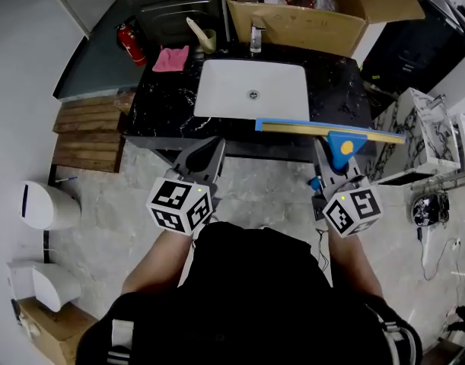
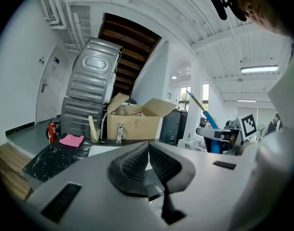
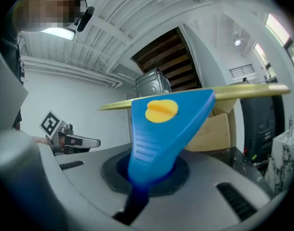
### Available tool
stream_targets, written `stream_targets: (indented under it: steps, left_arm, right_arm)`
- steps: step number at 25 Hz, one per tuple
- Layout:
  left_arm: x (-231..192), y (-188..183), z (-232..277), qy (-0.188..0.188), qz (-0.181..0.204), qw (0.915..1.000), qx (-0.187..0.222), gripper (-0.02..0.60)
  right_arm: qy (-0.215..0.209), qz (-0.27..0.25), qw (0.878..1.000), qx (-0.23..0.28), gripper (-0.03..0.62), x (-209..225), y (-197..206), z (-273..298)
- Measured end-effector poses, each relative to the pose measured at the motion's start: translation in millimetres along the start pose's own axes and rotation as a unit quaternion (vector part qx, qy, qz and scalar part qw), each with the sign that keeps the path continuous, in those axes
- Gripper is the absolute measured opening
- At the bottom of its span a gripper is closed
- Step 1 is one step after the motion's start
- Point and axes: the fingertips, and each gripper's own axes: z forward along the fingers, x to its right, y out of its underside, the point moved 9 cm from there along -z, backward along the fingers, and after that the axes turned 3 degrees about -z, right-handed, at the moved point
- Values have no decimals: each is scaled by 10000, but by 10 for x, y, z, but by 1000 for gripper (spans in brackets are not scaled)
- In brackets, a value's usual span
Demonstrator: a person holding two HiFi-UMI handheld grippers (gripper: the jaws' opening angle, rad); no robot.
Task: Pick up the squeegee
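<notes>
Both forearms reach forward from the body, side by side, with the grippers held about level and pointing at the counter (image 1: 164,105).

The right gripper (image 1: 329,160) is clamped on the squeegee (image 1: 341,144). Its jaws grip the narrow end of the blue handle, as the right gripper view shows (image 3: 149,174). There the handle (image 3: 161,129) rises from the jaws and widens towards the blade (image 3: 243,91), which runs crosswise above it. In the head view the blade (image 1: 308,128) lies across the front right part of the counter, just right of the sink (image 1: 251,90) and over its near corner. It seems to hang clear of the stone, though the steep view makes that hard to judge.

The left gripper (image 1: 209,149) sits at the counter's front edge, left of the squeegee and well apart from it. Its jaws are pressed together with nothing between them (image 2: 147,160).

Behind the sink stands a box (image 1: 308,21), and a pink cloth (image 1: 171,58) lies at the back left.
</notes>
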Motion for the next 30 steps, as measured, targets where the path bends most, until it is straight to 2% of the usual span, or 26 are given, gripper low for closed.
stream_targets:
  steps: [11, 15, 21, 30]
  left_arm:
    - [-510, -125, -123, 356, -61, 9993, -119, 17]
    - [-595, -118, -129, 510, -96, 9986, -135, 17]
    - [-725, -82, -155, 569, -243, 9979, -192, 17]
    - [-747, -77, -209, 668, -256, 9973, -193, 17]
  right_arm:
    - [432, 144, 9989, -52, 9, -442, 8, 264]
    - [539, 128, 9984, -118, 9, -557, 21, 302]
    - [662, 194, 9974, -189, 9, -645, 46, 331]
    - [725, 196, 9970, -188, 9, -742, 82, 331]
